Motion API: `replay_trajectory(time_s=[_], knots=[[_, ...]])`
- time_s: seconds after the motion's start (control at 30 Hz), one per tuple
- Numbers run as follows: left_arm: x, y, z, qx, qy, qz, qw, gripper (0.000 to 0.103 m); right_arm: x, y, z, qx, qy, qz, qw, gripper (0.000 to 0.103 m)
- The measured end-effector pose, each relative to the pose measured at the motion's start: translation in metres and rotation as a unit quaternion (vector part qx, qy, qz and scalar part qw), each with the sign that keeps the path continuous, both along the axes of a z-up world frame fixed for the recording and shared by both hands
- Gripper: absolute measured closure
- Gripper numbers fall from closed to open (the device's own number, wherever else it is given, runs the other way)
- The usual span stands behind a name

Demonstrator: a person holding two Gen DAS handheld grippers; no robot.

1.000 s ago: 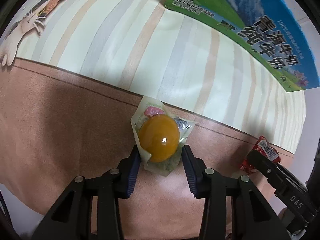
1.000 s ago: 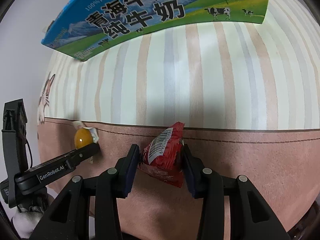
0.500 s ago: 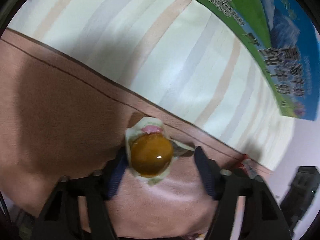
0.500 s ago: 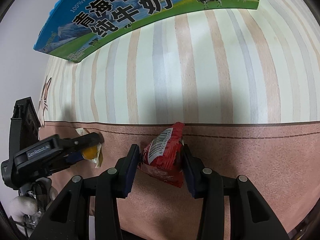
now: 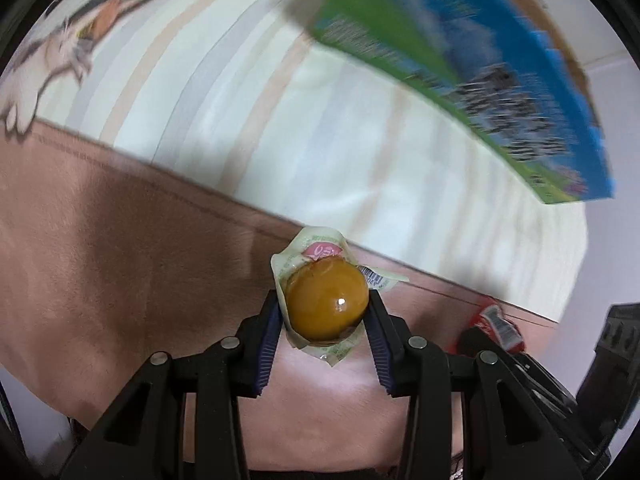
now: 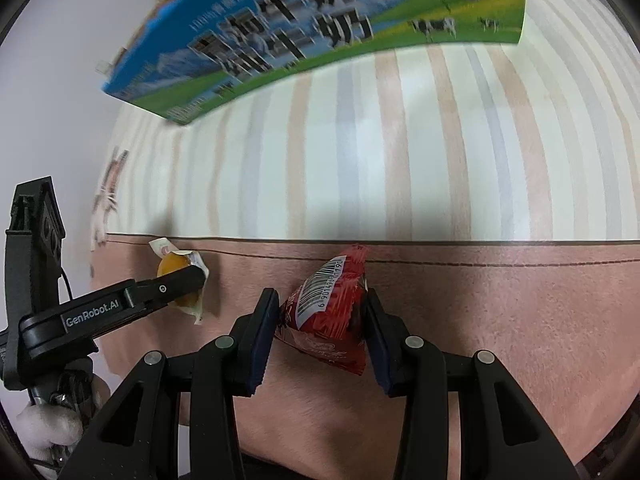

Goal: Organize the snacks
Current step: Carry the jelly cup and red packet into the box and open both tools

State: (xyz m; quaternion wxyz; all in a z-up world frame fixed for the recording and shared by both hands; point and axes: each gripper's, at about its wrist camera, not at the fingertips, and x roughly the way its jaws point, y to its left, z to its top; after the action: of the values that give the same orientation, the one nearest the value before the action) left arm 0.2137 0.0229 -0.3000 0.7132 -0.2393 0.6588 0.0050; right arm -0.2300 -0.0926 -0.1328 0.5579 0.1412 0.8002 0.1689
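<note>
We work over a tabletop (image 6: 440,152) under a striped and pink cloth, with the milk box (image 6: 320,28) lying across the top of the frame. Our right gripper (image 6: 320,314) is clamped on the red packet (image 6: 326,316), low centre in its view. Our left gripper (image 5: 326,312) has just been closing and now pinches the yolk pouch (image 5: 327,306) by its round bulge, low centre in its own view. The box looks like the likely home for both, so we should lift each snack clear of the cloth, squeeze the soft pouch gently, and carry them apart to avoid bumping grippers.
</note>
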Motion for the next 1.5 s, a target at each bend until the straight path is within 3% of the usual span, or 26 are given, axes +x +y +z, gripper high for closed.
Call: replay_trajectory(time_s=[0.33, 0.47, 0.57, 0.67, 0.9, 1.03, 1.1, 1.13, 1.17, 1.23, 1.33, 1.5], knots=[[0.067, -0.032, 0.112, -0.028, -0.113, -0.054, 0.9918, 0.065, 0.089, -0.025, 0.080, 0.050, -0.087, -0.043, 0.994, 0.058], [0.098, -0.032, 0.146, -0.024, -0.139, -0.079, 0.9868, 0.065, 0.136, -0.030, 0.094, 0.052, -0.120, -0.049, 0.990, 0.058], [0.122, -0.026, 0.159, -0.004, -0.143, -0.090, 0.9856, 0.065, 0.168, -0.027, 0.088, 0.050, -0.125, -0.047, 0.990, 0.058], [0.147, -0.017, 0.157, 0.036, -0.133, -0.105, 0.9850, 0.065, 0.196, -0.020, 0.070, 0.042, -0.120, -0.036, 0.991, 0.058], [0.198, 0.003, 0.106, 0.112, -0.059, -0.127, 0.9838, 0.065, 0.221, -0.001, 0.013, 0.021, -0.073, -0.004, 0.997, 0.058], [0.209, 0.015, 0.072, 0.102, -0.004, -0.126, 0.9867, 0.063, 0.223, 0.005, -0.019, 0.010, -0.024, 0.002, 1.000, 0.057], [0.209, 0.021, 0.059, 0.087, 0.020, -0.113, 0.9896, 0.062, 0.222, 0.008, -0.033, -0.006, 0.002, 0.011, 1.000, 0.041], [0.209, 0.024, 0.053, 0.078, 0.025, -0.109, 0.9907, 0.056, 0.221, 0.008, -0.038, -0.011, 0.013, 0.013, 1.000, 0.026], [0.209, 0.025, 0.051, 0.075, 0.026, -0.108, 0.9910, 0.050, 0.220, 0.006, -0.038, -0.012, 0.017, 0.009, 1.000, 0.018], [0.207, 0.026, 0.049, 0.076, 0.023, -0.108, 0.9910, 0.028, 0.221, 0.004, -0.039, -0.021, 0.016, 0.009, 1.000, 0.017], [0.204, 0.024, 0.050, 0.072, 0.013, -0.110, 0.9913, 0.017, 0.223, 0.003, -0.036, -0.038, 0.009, 0.015, 0.999, 0.006], [0.199, 0.014, 0.063, 0.092, -0.014, -0.116, 0.9889, 0.012, 0.228, 0.004, -0.023, -0.082, -0.019, 0.046, 0.995, 0.005]])
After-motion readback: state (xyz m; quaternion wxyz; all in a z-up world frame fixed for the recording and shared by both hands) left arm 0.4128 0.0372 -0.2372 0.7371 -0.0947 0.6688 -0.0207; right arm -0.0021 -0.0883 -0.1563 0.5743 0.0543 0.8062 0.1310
